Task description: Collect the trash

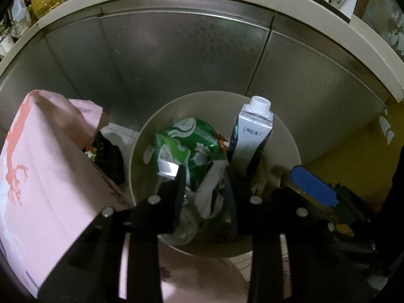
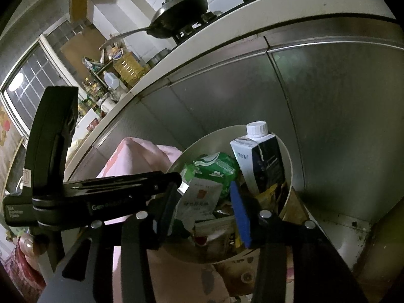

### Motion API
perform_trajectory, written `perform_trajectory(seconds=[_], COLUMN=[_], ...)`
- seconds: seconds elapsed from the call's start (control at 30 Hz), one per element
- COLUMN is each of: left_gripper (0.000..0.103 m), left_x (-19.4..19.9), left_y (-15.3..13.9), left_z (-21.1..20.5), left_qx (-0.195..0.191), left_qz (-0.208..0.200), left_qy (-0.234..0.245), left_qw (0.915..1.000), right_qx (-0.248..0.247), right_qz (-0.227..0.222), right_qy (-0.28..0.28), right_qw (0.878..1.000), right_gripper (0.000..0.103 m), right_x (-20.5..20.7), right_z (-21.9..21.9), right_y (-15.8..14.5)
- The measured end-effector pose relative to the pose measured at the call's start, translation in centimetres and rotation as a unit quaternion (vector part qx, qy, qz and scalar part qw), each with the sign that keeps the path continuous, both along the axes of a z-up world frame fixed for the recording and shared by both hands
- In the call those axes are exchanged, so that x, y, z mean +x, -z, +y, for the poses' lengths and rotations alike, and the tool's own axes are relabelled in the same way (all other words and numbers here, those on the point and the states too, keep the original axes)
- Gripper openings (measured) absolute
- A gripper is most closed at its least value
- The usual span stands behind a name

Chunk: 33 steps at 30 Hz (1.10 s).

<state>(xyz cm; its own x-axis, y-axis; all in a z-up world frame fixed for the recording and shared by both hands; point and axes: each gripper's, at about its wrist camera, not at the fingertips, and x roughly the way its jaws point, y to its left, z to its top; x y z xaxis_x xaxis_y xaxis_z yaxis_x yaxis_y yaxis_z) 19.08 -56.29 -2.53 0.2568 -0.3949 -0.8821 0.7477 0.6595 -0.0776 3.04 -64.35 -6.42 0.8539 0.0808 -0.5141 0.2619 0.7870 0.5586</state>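
Claws (image 1: 204, 184) parted (over full bin (image 1: 290, 136)).

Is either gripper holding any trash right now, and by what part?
Nothing is held. The left gripper and right gripper both hang open over the bin; the trash lies loose inside it.

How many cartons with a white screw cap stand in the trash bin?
1. The carton stands upright at the right side of the bin, beside the green bag. Others may lie hidden under the trash.
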Motion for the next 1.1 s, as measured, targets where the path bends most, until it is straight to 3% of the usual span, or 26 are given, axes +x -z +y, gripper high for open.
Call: perform_trajectory(seconds=[0.27, 0.57, 0.8, 0.83, 0.9, 1.1], left_gripper=[0.029, 0.029, 0.029, 0.032, 0.048, 0.060], left_x=[-0.1, -2.4, -5.1, -5.7, -6.5, -9.8], left_y=[-0.6, -2.4, -3.8, -4.0, -4.5, -7.3], left_z=[1.2, 4.1, 7.2, 7.7, 8.5, 11.4], left_qx=[-0.007, -0.002, -0.014, -0.015, -0.018, -0.035], left_qz=[-0.014, -0.102, -0.140, -0.145, -0.154, -0.200], left_qy=[-0.010, -0.036, -0.051, -0.052, -0.055, -0.057], left_qw=[0.9998, 0.9941, 0.9887, 0.9879, 0.9864, 0.9776], right_qx=[0.014, 0.017, 0.014, 0.017, 0.027, 0.024], right_qz=[-0.009, 0.013, 0.013, 0.012, 0.008, -0.008], right_qy=[0.016, 0.048, 0.068, 0.069, 0.073, 0.077], right_qw=[1.000, 0.999, 0.998, 0.997, 0.997, 0.997], right_gripper=[0.042, 0.042, 0.042, 0.042, 0.042, 0.042], right_x=[-1.2, -2.8, -5.1, -5.4, -6.1, -8.3], right_z=[-0.2, 1.1, 3.5, 3.8, 4.4, 6.4], right_y=[-0.1, -0.3, -1.8, -2.0, -2.5, -4.4])
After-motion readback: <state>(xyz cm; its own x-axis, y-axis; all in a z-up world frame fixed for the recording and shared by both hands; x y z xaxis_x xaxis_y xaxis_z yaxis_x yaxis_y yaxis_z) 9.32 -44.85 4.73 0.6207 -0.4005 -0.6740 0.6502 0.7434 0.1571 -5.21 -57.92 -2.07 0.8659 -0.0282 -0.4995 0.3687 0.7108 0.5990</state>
